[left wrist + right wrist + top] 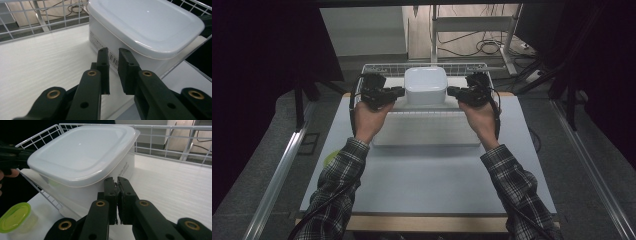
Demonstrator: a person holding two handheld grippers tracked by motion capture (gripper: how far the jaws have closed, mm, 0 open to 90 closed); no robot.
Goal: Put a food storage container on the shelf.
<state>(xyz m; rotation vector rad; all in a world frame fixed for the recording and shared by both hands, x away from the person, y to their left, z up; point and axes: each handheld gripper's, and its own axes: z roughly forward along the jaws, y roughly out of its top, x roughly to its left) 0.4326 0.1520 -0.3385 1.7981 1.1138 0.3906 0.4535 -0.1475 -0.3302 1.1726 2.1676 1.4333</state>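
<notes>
**Two tools flank the white lidded container**

White lidded container point(426, 85) sitting in the wire basket point(377, 67) at the far end of the bench point(427, 175). Left tool point(399, 91) at its left side, jaws a narrow gap apart, nothing between. Right tool point(451, 91) at its right side, jaws nearly touching, gripping nothing. Green-lidded cup point(15, 218) near the basket's left, on the bench.
</notes>
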